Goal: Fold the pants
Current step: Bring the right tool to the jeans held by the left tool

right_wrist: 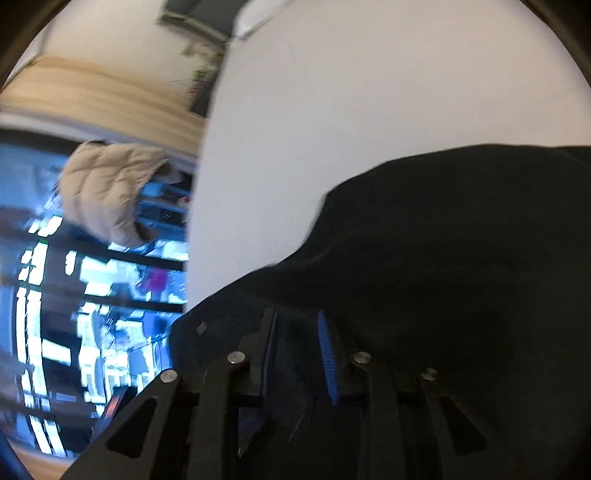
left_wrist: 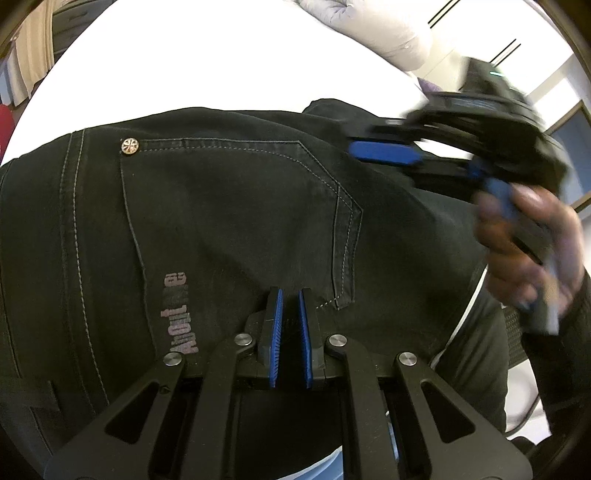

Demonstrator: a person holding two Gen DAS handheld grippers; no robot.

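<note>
Black jeans (left_wrist: 221, 206) lie on a white bed (left_wrist: 184, 66), back pocket and a metal rivet (left_wrist: 130, 146) facing up. My left gripper (left_wrist: 290, 295) hovers low over the pocket with its blue pads a narrow gap apart and nothing between them. My right gripper (left_wrist: 384, 151) shows blurred at the far right edge of the jeans, held by a hand (left_wrist: 535, 240). In the right wrist view my right gripper (right_wrist: 297, 321) sits in a raised fold of the black jeans (right_wrist: 443, 258), with dark cloth between its pads.
A white pillow (left_wrist: 369, 29) lies at the back of the bed. In the right wrist view the bed edge (right_wrist: 195, 184) runs down the middle, with a beige quilted jacket (right_wrist: 107, 192) and bright shelving (right_wrist: 74, 295) beyond it to the left.
</note>
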